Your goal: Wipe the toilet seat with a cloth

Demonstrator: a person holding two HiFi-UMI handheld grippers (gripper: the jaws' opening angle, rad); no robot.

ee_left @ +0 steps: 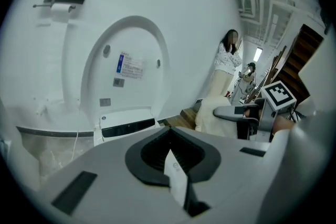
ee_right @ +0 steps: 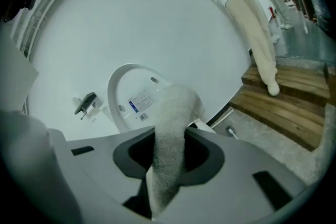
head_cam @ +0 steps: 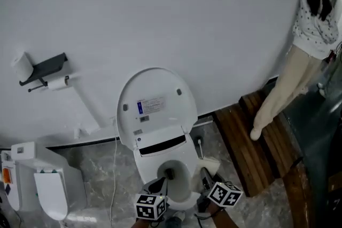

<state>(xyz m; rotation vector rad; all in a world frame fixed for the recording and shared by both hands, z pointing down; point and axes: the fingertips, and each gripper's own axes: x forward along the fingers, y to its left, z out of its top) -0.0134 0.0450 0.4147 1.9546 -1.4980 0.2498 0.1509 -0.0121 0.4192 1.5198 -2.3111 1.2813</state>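
At nine o'clock in the head view, one wall holder (head_cam: 45,65) is seen with one paper roll (head_cam: 57,83) hung beneath it. At seven o'clock one white floor unit (head_cam: 40,184) is stood, its contents hidden. One toilet is placed at six o'clock, with its lid (head_cam: 155,104) raised against the wall and its seat (head_cam: 183,202) down around the bowl (head_cam: 173,179), whose contents cannot be made out. Two grippers are counted there. The left gripper (ee_left: 177,178) is closed together on nothing, and the right gripper (head_cam: 206,179) is clamped on the one cloth (ee_right: 168,144), at the seat's three o'clock edge. One person (head_cam: 307,45) is seen at two o'clock.
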